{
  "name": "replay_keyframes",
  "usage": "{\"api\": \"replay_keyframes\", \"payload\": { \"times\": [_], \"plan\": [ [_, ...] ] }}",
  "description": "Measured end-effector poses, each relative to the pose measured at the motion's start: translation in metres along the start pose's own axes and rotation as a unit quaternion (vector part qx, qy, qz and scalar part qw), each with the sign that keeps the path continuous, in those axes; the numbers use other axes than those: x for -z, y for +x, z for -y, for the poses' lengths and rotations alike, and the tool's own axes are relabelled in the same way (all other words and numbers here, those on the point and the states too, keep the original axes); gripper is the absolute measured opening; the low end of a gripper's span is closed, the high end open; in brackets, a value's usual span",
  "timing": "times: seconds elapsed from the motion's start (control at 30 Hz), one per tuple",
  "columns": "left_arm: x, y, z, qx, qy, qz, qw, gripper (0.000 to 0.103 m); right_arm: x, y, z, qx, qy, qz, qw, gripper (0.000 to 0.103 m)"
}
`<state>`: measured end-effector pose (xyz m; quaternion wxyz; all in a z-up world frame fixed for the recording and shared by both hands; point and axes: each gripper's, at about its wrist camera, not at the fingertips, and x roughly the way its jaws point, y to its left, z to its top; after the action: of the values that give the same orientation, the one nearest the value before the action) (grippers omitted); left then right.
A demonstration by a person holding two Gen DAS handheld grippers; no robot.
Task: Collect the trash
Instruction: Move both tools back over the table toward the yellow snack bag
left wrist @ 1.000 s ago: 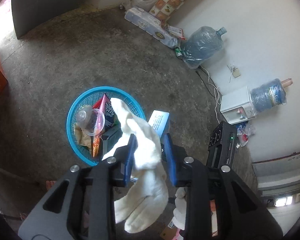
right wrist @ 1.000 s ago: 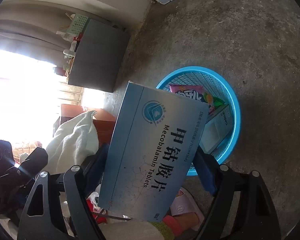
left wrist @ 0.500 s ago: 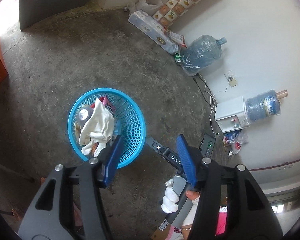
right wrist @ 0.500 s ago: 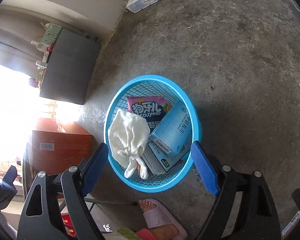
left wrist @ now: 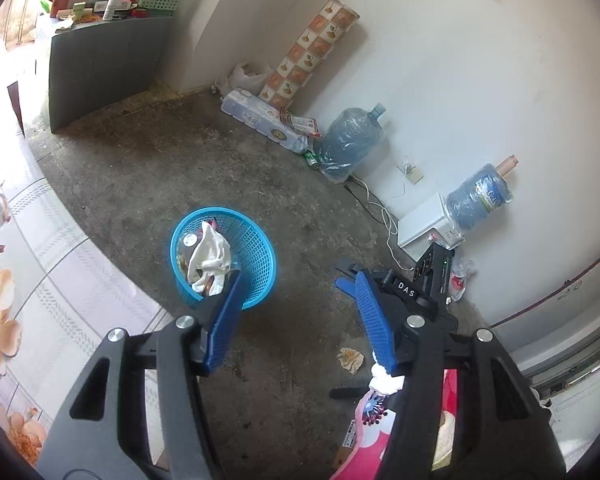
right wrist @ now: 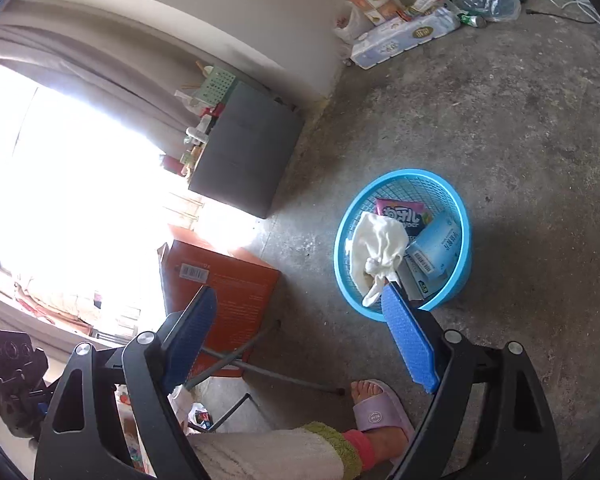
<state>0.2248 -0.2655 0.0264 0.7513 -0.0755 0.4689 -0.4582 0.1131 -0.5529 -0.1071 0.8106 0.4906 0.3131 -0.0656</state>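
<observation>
Left wrist view: the left claw (left wrist: pixel 300 312) hangs high over bare concrete floor (left wrist: pixel 140 168), jaws wide apart and holding nothing. Open floor spreads from 9 to 1 o'clock. The blue basket (left wrist: pixel 266 264) stands at 11 o'clock of the claw, partly behind the left finger (left wrist: pixel 224 320). A white cloth (left wrist: pixel 210 256) lies in the basket on top of other trash. A crumpled paper scrap (left wrist: pixel 350 358) lies on the floor near the right finger (left wrist: pixel 374 320). The wall at 1 to 3 o'clock is lined with a tissue pack (left wrist: pixel 260 120), a bagged water jug (left wrist: pixel 350 144) and a white dispenser (left wrist: pixel 424 226) with cables. A flowered sheet (left wrist: pixel 24 280) bounds the left edge.

Right wrist view: the right claw (right wrist: pixel 296 332) is likewise spread and empty. The basket (right wrist: pixel 464 240) sits at 1 o'clock, well apart from the orange box (right wrist: pixel 228 280) at 11 o'clock. It contains the cloth (right wrist: pixel 376 248), a pale blue medicine box (right wrist: pixel 436 244) and a snack packet (right wrist: pixel 402 210). A slippered foot (right wrist: pixel 374 404) and folding metal legs (right wrist: pixel 260 364) lie close below the claw.

One second ago the left claw gripped the cloth and the right claw gripped the medicine box; both items are now in the basket and both claws have risen away.
</observation>
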Motion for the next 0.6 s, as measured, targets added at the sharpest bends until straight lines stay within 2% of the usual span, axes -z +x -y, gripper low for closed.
{"api": "replay_keyframes", "payload": {
  "times": [0.13, 0.23, 0.37, 0.6],
  "plan": [
    [0.038, -0.072, -0.023, -0.043, -0.004, 0.034, 0.9985, 0.057, 0.015, -0.013, -0.048, -0.032, -0.055, -0.014, 0.998, 0.082],
    [0.069, -0.125, -0.041, -0.086, -0.014, 0.063, 0.9942, 0.060, 0.029, -0.011, -0.081, -0.043, -0.082, -0.037, 0.995, 0.082],
    [0.111, -0.187, -0.076, -0.138, -0.060, 0.104, 0.9832, 0.063, 0.052, 0.000, -0.126, -0.061, -0.115, -0.073, 0.989, 0.082],
    [0.166, -0.257, -0.133, -0.188, -0.141, 0.153, 0.9598, 0.063, 0.109, 0.039, -0.206, -0.108, -0.152, -0.156, 0.970, 0.082]
  ]
}}
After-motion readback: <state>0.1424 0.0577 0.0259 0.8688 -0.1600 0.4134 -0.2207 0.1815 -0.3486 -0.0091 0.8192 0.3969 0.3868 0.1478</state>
